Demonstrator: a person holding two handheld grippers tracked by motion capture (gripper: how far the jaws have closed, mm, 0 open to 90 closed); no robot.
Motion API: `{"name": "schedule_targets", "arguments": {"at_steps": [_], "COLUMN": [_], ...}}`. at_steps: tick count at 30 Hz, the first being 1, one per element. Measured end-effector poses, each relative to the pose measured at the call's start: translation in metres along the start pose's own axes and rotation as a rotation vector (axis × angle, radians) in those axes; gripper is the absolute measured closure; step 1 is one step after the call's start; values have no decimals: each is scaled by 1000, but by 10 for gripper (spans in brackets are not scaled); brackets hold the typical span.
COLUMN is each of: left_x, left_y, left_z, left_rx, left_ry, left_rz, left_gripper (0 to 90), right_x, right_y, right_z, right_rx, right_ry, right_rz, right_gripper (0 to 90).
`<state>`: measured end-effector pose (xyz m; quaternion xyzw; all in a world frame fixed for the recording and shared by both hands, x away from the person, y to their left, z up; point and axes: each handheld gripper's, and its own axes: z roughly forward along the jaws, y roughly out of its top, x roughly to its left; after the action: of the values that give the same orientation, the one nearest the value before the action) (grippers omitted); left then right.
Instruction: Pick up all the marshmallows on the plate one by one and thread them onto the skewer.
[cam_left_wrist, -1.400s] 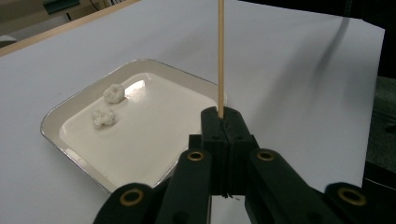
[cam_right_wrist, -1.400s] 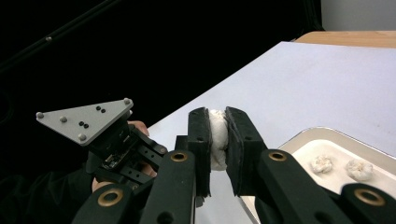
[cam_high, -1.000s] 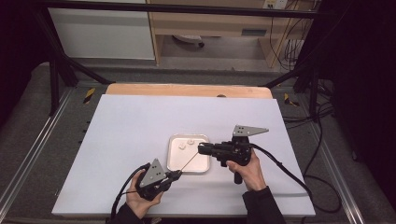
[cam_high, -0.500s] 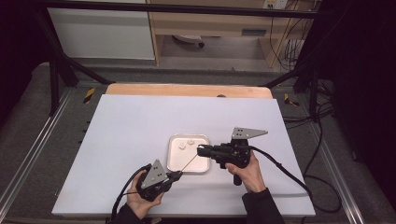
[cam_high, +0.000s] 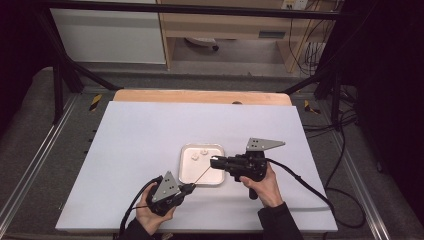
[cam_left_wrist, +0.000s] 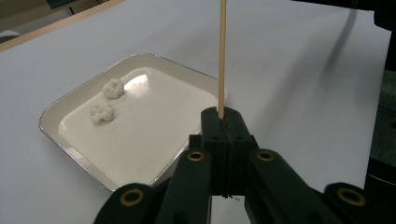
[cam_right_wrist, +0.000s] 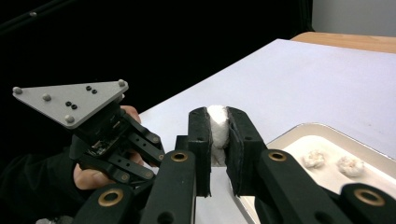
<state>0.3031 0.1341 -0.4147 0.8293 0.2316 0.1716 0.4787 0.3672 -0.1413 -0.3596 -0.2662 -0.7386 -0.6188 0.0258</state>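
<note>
A thin wooden skewer (cam_left_wrist: 222, 56) is pinched at its base by the left gripper (cam_high: 189, 188), whose jaws are pressed together on it. Its long axis runs up and to the right, over the near right corner of the white tray (cam_high: 186, 175), toward the right gripper (cam_high: 215, 162). A white marshmallow (cam_right_wrist: 217, 131) is squeezed between the right gripper's jaws, just beyond the skewer's tip. Two more white pieces (cam_left_wrist: 107, 100) lie at the tray's far end. The next move is judged to depend on lining the marshmallow up with the skewer's axis.

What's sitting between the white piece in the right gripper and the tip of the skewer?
Nothing visible. The right gripper holds the white piece over the tray, and the skewer in the left gripper slants up toward it through open air.
</note>
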Motion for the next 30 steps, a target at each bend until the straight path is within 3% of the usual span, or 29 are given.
{"name": "schedule_targets", "arguments": {"at_steps": [30], "left_x": [-2], "left_y": [0], "left_z": [0], "left_rx": [-14], "left_ry": [11], "left_rz": [1], "left_gripper": [893], "right_x": [3], "right_y": [-6], "right_z": [2], "right_rx": [-20], "right_ry": [17], "right_rz": [8], "right_gripper": [819]}}
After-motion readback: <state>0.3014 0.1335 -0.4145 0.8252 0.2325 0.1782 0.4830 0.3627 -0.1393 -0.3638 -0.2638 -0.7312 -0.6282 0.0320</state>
